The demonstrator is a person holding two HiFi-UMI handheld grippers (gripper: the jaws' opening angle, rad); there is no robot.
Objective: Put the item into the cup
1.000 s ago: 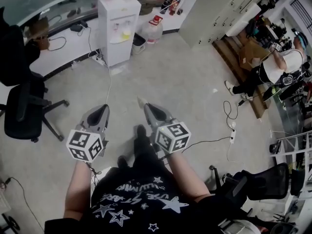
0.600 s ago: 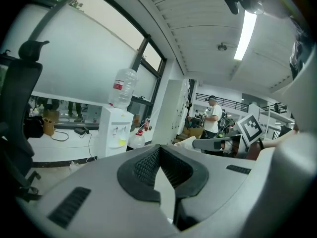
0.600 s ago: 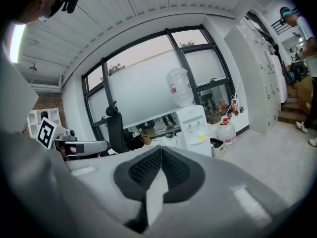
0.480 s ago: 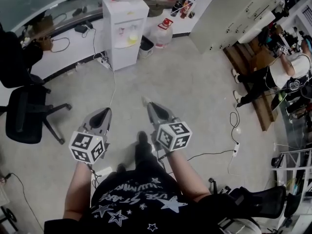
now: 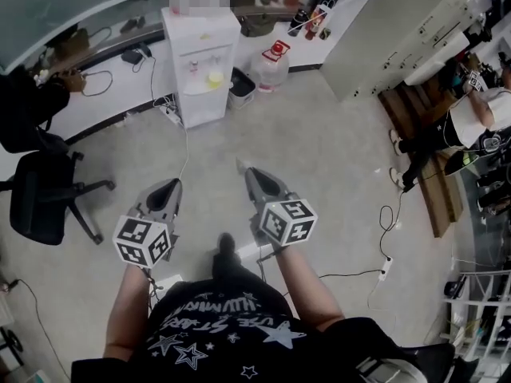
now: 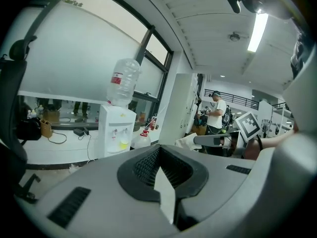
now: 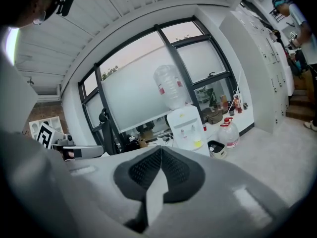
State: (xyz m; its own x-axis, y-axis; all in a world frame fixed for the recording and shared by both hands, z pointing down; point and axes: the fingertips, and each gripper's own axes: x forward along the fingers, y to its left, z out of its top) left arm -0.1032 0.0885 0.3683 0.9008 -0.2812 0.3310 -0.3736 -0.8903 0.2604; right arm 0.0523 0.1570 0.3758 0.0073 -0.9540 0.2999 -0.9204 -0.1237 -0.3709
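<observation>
No cup or loose item can be told for certain in any view. In the head view my left gripper (image 5: 170,185) and right gripper (image 5: 250,171) are held side by side at waist height over the floor, both pointing forward. Each is shut with nothing between its jaws. The left gripper view shows its jaws (image 6: 159,148) pressed together, and the right gripper view shows the same (image 7: 161,150). Ahead stands a white water dispenser (image 5: 201,62) with a small yellow thing (image 5: 214,76) on its tap shelf; what that is, I cannot tell.
A large water jug (image 5: 272,64) and a dark bin (image 5: 241,86) sit right of the dispenser. A black office chair (image 5: 41,202) stands at the left. Cables and a power strip (image 5: 385,266) lie on the floor at right. A person (image 5: 471,122) stands far right by lockers.
The dispenser and the floor have slid down the head view, so I have moved closer to the dispenser. Both grippers keep the same pose and stay shut.
</observation>
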